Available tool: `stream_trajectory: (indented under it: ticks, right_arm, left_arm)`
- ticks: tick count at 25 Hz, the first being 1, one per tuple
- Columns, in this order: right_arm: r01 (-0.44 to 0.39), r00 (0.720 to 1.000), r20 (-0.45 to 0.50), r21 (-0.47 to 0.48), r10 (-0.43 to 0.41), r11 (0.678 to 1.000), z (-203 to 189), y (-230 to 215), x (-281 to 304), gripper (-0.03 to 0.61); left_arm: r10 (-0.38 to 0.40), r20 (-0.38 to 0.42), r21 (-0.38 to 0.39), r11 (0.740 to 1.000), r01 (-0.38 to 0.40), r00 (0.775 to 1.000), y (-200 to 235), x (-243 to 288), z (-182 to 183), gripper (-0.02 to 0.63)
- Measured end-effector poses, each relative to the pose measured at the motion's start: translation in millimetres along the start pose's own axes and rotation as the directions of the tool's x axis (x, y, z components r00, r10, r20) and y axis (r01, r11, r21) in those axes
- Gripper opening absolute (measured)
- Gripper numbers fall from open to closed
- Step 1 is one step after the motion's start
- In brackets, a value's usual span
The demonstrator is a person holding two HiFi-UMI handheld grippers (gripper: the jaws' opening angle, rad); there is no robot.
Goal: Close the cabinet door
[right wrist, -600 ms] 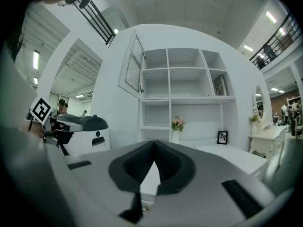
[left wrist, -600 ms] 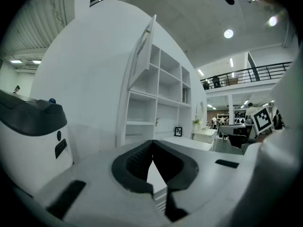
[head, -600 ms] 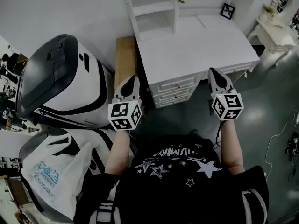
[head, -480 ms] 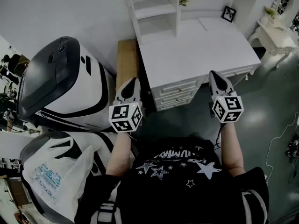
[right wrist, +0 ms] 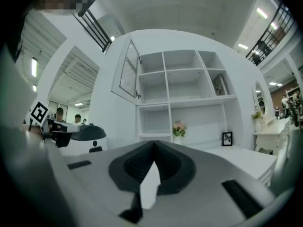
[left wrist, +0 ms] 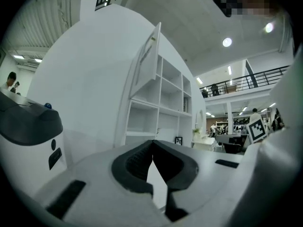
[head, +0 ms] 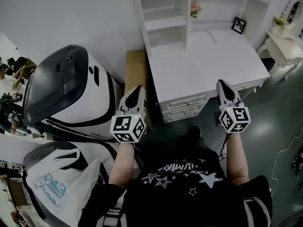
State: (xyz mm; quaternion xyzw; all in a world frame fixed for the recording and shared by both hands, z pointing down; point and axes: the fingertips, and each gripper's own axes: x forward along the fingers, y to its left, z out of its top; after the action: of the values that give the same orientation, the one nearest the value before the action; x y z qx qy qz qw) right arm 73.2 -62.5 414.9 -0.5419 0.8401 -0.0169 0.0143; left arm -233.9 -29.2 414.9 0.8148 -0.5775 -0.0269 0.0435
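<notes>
The white shelf unit (head: 165, 18) stands on the back of a white desk (head: 203, 63). Its cabinet door (left wrist: 149, 56) at the upper left hangs swung open; in the right gripper view the cabinet door (right wrist: 128, 72) juts out to the left of the open compartments. The head view cuts the door off. My left gripper (head: 137, 88) is held level and shut by the desk's left front corner, empty; its jaws meet in the left gripper (left wrist: 152, 143) view. My right gripper (head: 221, 82) sits shut and empty at the desk's front edge, jaws together in the right gripper (right wrist: 154, 144) view. Both are well below and short of the door.
A big white and black machine (head: 66, 89) stands at my left, with a plastic bag (head: 57, 183) in front of it. A wooden panel (head: 135, 67) sits between it and the desk. Drawers (head: 184, 107) face me. Flowers (head: 195, 7) and a framed picture (head: 239, 25) sit on the desk; a white dressing table (head: 284, 37) is at right.
The head view has tipped up, so more of the shelf unit shows and the desk sits lower in the picture. Both grippers stay shut in front of the desk.
</notes>
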Motion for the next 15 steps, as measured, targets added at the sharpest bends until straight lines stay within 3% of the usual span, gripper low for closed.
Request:
stream_trajectory:
  ticks: [3, 5, 6, 13, 15]
  right_arm:
    - [-0.029, 0.999, 0.017, 0.035, 0.028, 0.999, 0, -4, 13, 0.005]
    - [-0.047, 0.999, 0.024, 0.04, 0.046, 0.998, 2, -8, 25, 0.005]
    - [-0.055, 0.998, 0.031, 0.041, 0.054, 0.998, 5, -11, 32, 0.005]
    - [-0.135, 0.985, 0.118, 0.039, 0.13, 0.99, 48, -37, 103, 0.005]
    - [-0.156, 0.979, 0.138, 0.029, 0.151, 0.987, 63, -46, 123, 0.005]
  left_arm:
    - [-0.042, 0.078, 0.034, 0.999, 0.039, 0.996, -3, 7, 28, 0.011]
    - [-0.073, 0.118, 0.057, 0.996, 0.067, 0.99, -5, 14, 49, 0.133]
    - [-0.082, 0.138, 0.066, 0.995, 0.074, 0.987, -5, 19, 60, 0.146]
    - [-0.049, 0.244, 0.132, 0.991, 0.017, 0.968, 7, 56, 116, 0.193]
    - [-0.055, 0.274, 0.127, 0.992, 0.021, 0.96, 5, 66, 130, 0.239]
